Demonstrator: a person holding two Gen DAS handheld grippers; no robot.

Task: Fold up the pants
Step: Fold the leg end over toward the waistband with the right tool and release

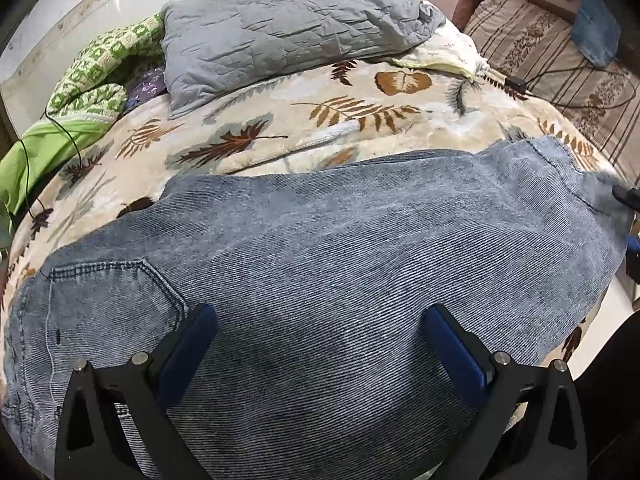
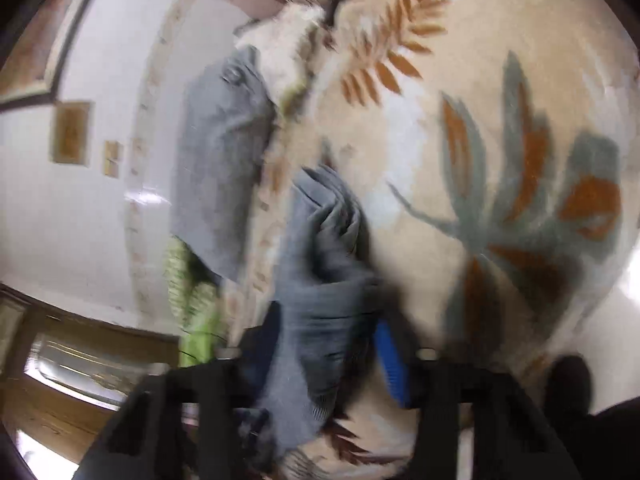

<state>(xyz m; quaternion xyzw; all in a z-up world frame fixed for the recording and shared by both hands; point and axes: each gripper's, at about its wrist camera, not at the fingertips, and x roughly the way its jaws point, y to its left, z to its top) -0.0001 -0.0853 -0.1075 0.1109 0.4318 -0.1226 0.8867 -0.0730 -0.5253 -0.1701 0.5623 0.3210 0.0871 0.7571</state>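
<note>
The left gripper hangs over the pants with its two blue-padded fingers spread wide and nothing between the pads; they frame bare denim near the back pocket. The pants lie spread flat across the leaf-patterned blanket, the waist end toward the left edge of the left wrist view and the leg ends stretching toward the right edge, where a dark and blue part of the other tool shows just at the hem.

The right gripper has a bunched fold of the grey-blue pants fabric running up between its fingers, a blue pad showing at the right side of the cloth. That picture is blurred, so whether the pads press on the fabric or stand just clear of it cannot be told.

Beyond the pants, on the blanket's far side, a grey quilted pillow rests, with a green patterned cloth to its left and a pale yellow-edged cloth to its right. A thin black cable trails over the green cloth. Farther right lies a brown striped cushion.
</note>
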